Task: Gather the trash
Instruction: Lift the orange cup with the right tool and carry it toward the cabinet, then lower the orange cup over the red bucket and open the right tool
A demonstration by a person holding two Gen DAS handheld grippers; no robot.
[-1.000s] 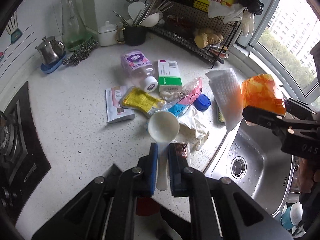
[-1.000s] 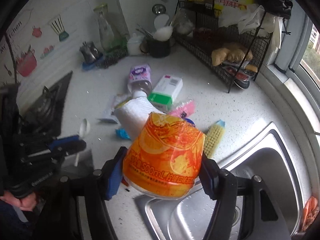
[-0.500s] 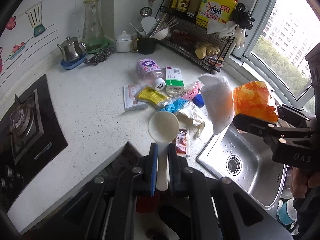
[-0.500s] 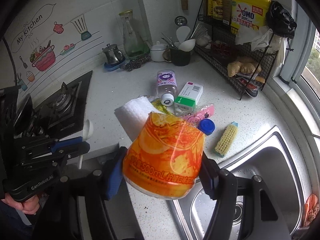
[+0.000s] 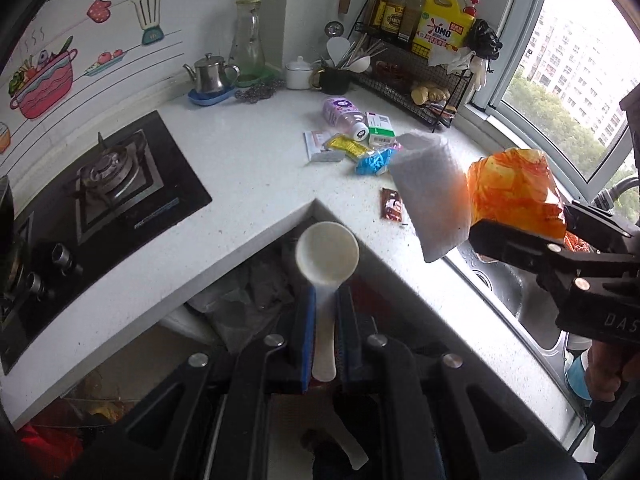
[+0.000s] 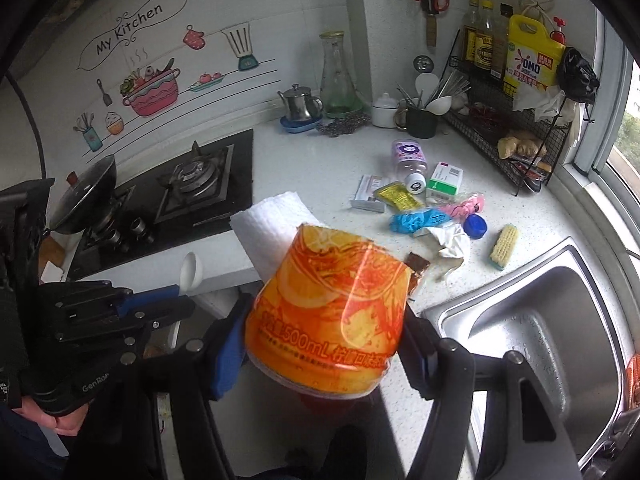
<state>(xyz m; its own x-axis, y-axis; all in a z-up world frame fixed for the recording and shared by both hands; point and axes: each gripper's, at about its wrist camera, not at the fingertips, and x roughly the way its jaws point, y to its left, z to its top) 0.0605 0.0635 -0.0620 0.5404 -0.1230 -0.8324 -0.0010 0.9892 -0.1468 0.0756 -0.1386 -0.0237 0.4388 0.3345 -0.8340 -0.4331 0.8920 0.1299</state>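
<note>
- Left wrist view: the left hand-held gripper (image 5: 325,322) is clamped on the handle of a white plastic spoon (image 5: 326,264), bowl up, off the bench (image 5: 248,168), likely on its way to a bin.
- The right hand-held gripper (image 6: 320,344) squeezes a crushed orange bottle (image 6: 332,312), with a white paper towel (image 6: 272,228) tucked behind it so both go together.
- More trash waits on the bench: a blue wrapper (image 6: 416,220), a blue cap (image 6: 475,226) and a small box (image 6: 444,182).
- I cannot see a bin clearly; the dark space under the bench is hard to make out.
</note>
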